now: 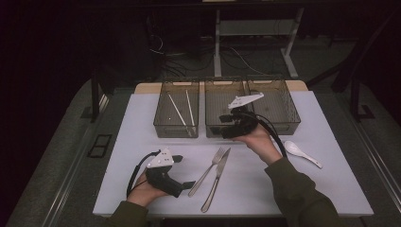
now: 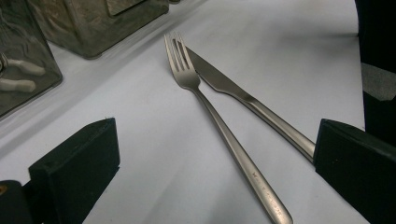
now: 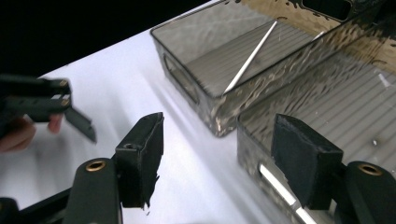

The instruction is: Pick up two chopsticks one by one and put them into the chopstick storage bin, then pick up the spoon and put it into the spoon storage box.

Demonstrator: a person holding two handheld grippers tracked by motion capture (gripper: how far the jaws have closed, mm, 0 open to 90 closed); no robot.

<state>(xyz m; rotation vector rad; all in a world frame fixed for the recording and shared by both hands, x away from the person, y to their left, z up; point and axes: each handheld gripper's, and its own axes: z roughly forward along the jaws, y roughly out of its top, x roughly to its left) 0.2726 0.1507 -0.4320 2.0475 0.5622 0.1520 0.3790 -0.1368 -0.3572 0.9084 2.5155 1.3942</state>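
High view: a white table holds three clear bins along its far edge. The left bin (image 1: 176,109) contains two pale chopsticks (image 1: 178,111); the middle bin (image 1: 225,111) and right bin (image 1: 278,106) look empty, though the dim light makes that uncertain. A fork (image 1: 206,171) and knife (image 1: 216,179) lie side by side near the front centre, handles toward the person, tips pointing away and touching. A white spoon (image 1: 302,153) rests well apart at the right. The left gripper (image 1: 182,178) sits low on the table just left of the fork, clearly the nearer of the two. The right gripper (image 1: 228,126) hovers at the front wall of the middle bin.

Left gripper view: the jaws are spread wide with nothing between the pads. The fork (image 2: 219,119) runs straight ahead between them, its long axis roughly in line with the gripper; the knife (image 2: 247,100) crosses behind toward the right jaw.

Right gripper view: the jaws stand apart and empty above the middle bin's rim (image 3: 243,123). The left bin (image 3: 196,88) with a chopstick (image 3: 250,58) lies beyond, and the other gripper (image 3: 79,122) shows at far left.
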